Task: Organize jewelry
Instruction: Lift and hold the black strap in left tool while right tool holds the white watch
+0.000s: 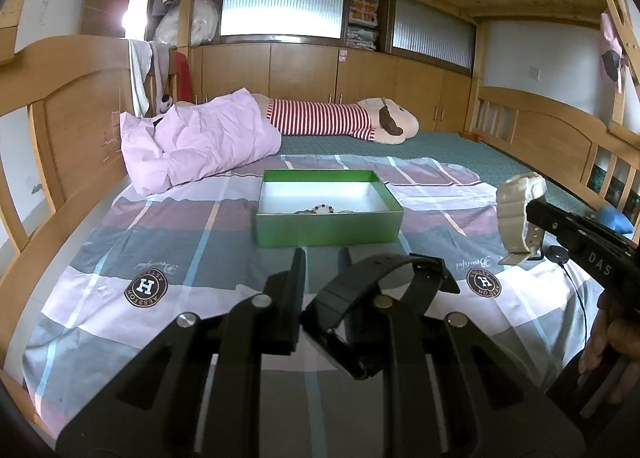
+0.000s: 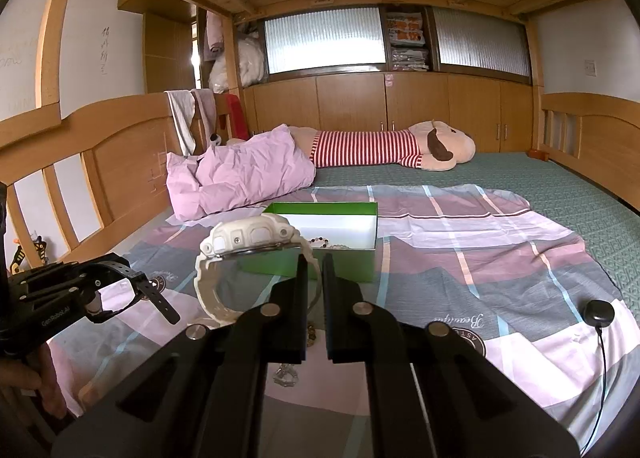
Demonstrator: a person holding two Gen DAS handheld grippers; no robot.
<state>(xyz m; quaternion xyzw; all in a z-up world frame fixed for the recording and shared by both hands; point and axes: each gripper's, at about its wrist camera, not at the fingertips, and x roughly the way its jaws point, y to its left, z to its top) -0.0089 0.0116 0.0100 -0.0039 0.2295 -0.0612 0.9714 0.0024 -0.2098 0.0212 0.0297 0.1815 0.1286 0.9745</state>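
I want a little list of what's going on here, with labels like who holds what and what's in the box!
Left hand-held gripper: shut on black watch
Right hand-held gripper: shut on white watch
Watches: both lifted above the blanket, not yet in the box
Green box: open, on the blanket, ahead of both grippers
In the box: bead bracelet near the front wall
On the blanket under the right gripper: small jewelry pieces, too blurred to name
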